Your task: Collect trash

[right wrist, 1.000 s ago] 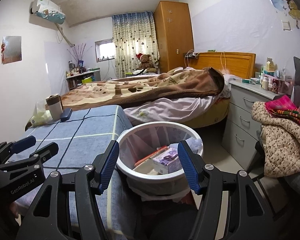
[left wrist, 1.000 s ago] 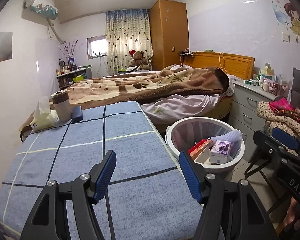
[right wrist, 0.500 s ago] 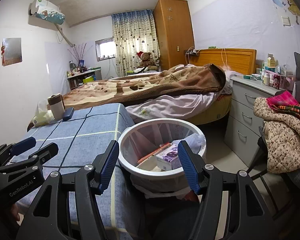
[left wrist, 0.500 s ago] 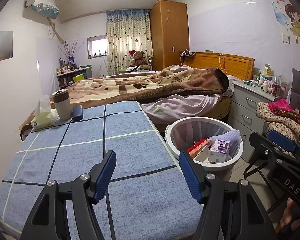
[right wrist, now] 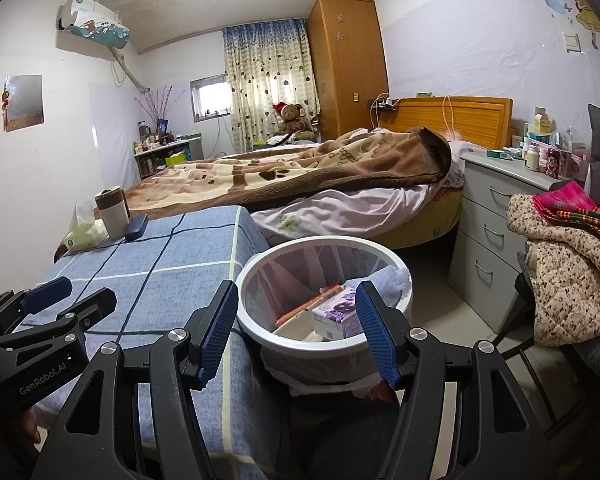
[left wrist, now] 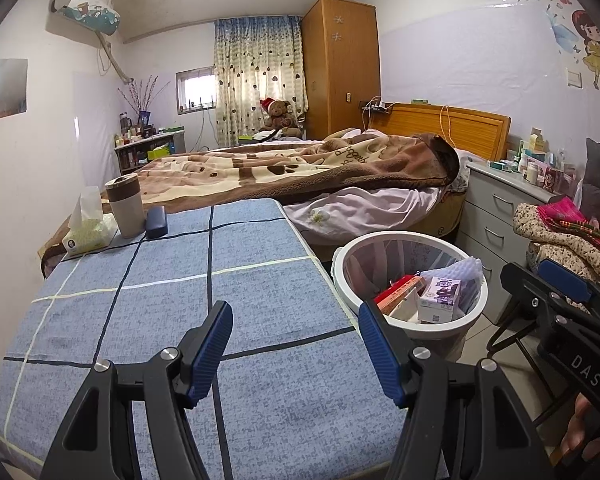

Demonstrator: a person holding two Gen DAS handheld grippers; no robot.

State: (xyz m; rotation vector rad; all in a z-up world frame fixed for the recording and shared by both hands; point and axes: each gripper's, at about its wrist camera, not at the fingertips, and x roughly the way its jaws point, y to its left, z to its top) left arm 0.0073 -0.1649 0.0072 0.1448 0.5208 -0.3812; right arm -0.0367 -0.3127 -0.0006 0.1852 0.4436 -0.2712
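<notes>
A round white plastic waste bin [left wrist: 410, 322] lined with a thin clear bag stands on the tiled floor just beside the right-hand edge of a table covered in a blue-grey cloth with dark and pale grid lines [left wrist: 172, 320], between that table and a grey chest of drawers [left wrist: 496, 216]. The trash lies inside the bin: a small white and purple printed carton [left wrist: 439, 298] sits uppermost, leaning against a flat red and orange box [left wrist: 398, 289] on its left, with a plain white box tucked under them and a piece of pale lilac ridged foam [left wrist: 466, 272] standing against the far right wall of the bin. From the right wrist view the same purple carton [right wrist: 334, 314] shows its printed side and a small code on its end. The left gripper [left wrist: 296, 350] hangs over the bare cloth with its blue ribbed pads [left wrist: 212, 350] parted and nothing between them. The right gripper [right wrist: 296, 326] is poised above the near rim of the bin, its pads likewise apart and empty. At the far left corner of the table stand a beige cylindrical cup with a brown band [left wrist: 125, 210], a dark blue glasses case [left wrist: 156, 222] just beside it and a pale green pack of tissues [left wrist: 88, 232].
</notes>
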